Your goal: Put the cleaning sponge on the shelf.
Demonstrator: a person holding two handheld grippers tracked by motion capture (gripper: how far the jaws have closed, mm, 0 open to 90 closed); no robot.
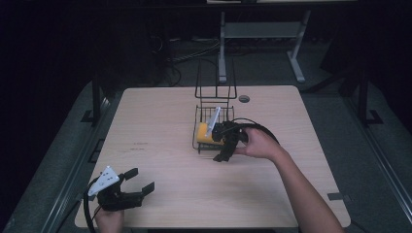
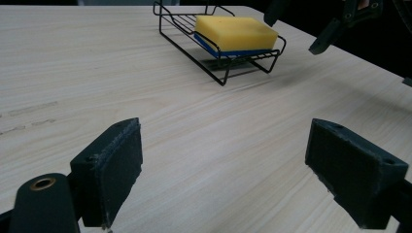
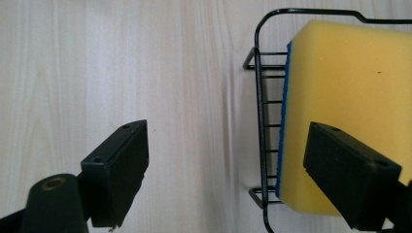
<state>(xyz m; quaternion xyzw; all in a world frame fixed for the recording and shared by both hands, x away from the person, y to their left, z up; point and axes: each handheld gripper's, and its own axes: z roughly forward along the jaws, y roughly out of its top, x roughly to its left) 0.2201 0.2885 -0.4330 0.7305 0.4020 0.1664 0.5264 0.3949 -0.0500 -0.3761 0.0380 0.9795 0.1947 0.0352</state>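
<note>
Right tool (image 1: 224, 145) agape beside wire rack (image 1: 201, 116), yellow sponge (image 3: 350, 107) inside.

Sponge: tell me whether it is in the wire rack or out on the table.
In. The yellow sponge lies flat inside the black wire rack, its blue underside on the wires; the rack's rim runs around it in the right gripper view.

It looks like a lab or test room: a bare pale wood worktop (image 1: 160, 145) stands alone at the frame's centre on grey carpet, with loose cables (image 1: 187, 53) on the floor at upper centre and the grey metal legs of another table (image 1: 262, 34) beyond, all else dark.
</note>
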